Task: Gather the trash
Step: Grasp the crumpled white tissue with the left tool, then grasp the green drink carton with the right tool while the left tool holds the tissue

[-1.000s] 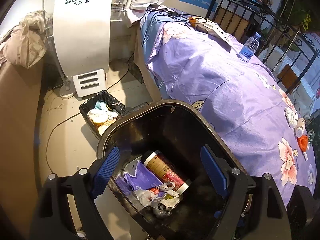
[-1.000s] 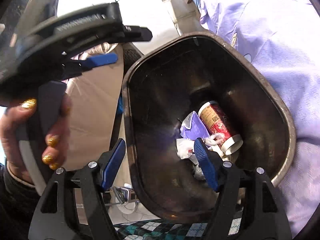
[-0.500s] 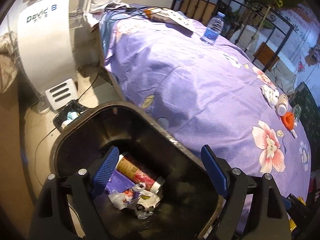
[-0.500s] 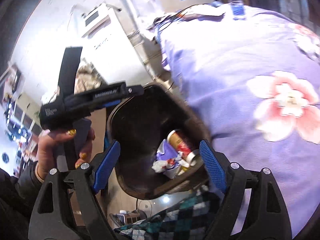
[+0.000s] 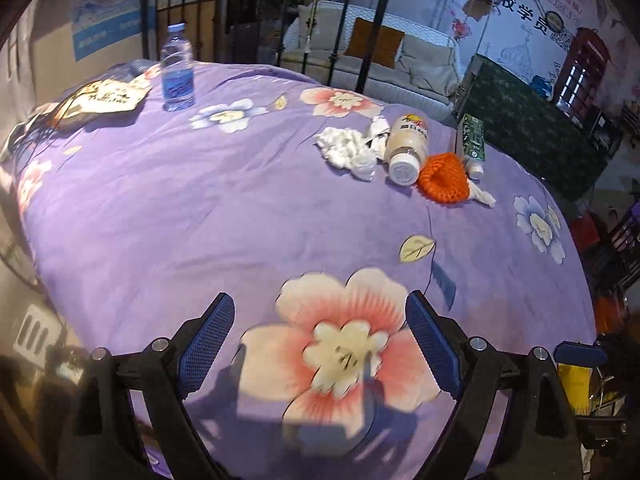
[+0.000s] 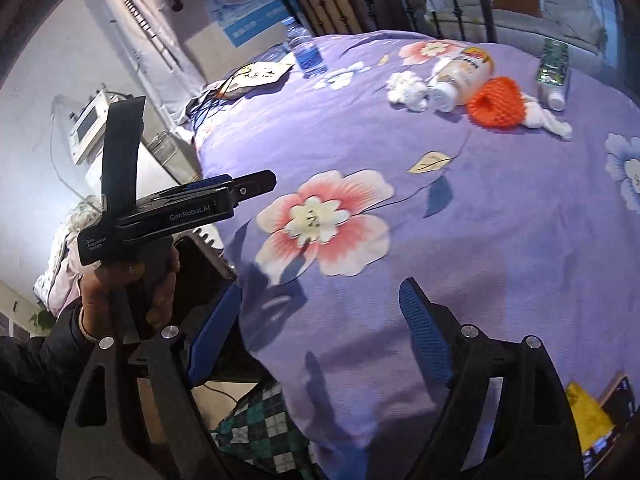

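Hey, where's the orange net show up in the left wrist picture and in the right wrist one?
Left wrist: orange net lies right of centre in the upper half, just below the tipped bottle.
Right wrist: orange net lies upper right, just right of that bottle.
Shared landmark: the upright water bottle at the far edge of the purple cloth.

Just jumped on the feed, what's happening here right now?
A person holds a gripper in each hand over a table with a purple floral cloth. The left gripper and right gripper are both open and empty; their jaws have just been opening wider. Trash lies across the table: crumpled white tissue, a tipped white-capped beige drink bottle, orange foam netting and a green carton. A clear water bottle stands upright farther back.
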Motion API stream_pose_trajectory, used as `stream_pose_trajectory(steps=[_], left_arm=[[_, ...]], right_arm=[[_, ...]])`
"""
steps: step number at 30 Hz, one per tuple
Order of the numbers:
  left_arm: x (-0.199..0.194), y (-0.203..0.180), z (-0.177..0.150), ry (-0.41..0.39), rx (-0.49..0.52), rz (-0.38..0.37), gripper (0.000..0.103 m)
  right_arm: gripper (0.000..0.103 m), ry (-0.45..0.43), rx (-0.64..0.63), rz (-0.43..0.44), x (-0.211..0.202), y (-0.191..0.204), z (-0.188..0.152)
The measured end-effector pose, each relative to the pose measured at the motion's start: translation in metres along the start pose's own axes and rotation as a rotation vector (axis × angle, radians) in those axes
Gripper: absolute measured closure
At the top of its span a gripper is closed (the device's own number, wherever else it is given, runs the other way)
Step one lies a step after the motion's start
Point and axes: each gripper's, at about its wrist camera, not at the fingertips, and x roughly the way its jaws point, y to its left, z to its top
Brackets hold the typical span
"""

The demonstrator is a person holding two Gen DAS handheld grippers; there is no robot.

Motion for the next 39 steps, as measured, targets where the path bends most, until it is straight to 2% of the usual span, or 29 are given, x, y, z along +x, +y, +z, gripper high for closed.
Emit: stream_pose_trajectory(steps=[3,6,9,12,14,15,16,17,18,19,23,27,33,39], left_arm=[[0.036,-0.014,0.037,0.021,0.009,-0.009,0.018],[0.077,-0.015,0.075,0.05,-0.066,-0.031,0.019],[0.115,-0.013,0.106,0.064,-0.114,-0.003,0.027],[0.148,-0.014,0.126,0.093,-0.152,-0.019,0.029],[0.167,-0.015,0.133,0.122,-0.147,0.013,0.03],[0.176,-0.015,0.134,0.138,-0.153,0.026,0.032],[0.185,-0.014,0.134,0.154,-0.162,0.016,0.043],[0.188,-0.012,0.132,0.162,-0.168,0.008,0.048],[0.187,-0.011,0.131,0.147,-0.171,0.004,0.051],[0.183,-0.011,0.13,0.128,-0.168,-0.014,0.062],[0.161,-0.014,0.124,0.077,-0.113,-0.001,0.074],[0.14,-0.009,0.116,0.055,-0.116,-0.04,0.076],[0.101,0.0,0.1,-0.004,-0.119,-0.069,0.076],[0.073,0.007,0.081,-0.035,-0.116,-0.052,0.076]], right_arm=[[0.022,-0.029,0.008,-0.092,-0.013,-0.029,0.015],[0.022,-0.042,0.025,-0.138,-0.021,-0.052,0.024],[0.022,-0.047,0.038,-0.183,-0.024,-0.073,0.029],[0.022,-0.044,0.046,-0.216,-0.021,-0.087,0.03],[0.022,-0.038,0.051,-0.234,-0.017,-0.097,0.032],[0.022,-0.035,0.055,-0.242,-0.015,-0.102,0.034],[0.022,-0.032,0.06,-0.248,-0.012,-0.106,0.037],[0.022,-0.028,0.064,-0.252,-0.01,-0.11,0.04],[0.022,-0.028,0.067,-0.259,-0.008,-0.115,0.044],[0.022,-0.032,0.068,-0.268,-0.006,-0.119,0.049],[0.022,-0.059,0.078,-0.289,-0.001,-0.134,0.07],[0.022,-0.105,0.127,-0.306,0.012,-0.15,0.101],[0.022,-0.164,0.168,-0.395,0.042,-0.175,0.163],[0.022,-0.165,0.287,-0.554,0.089,-0.22,0.22]])
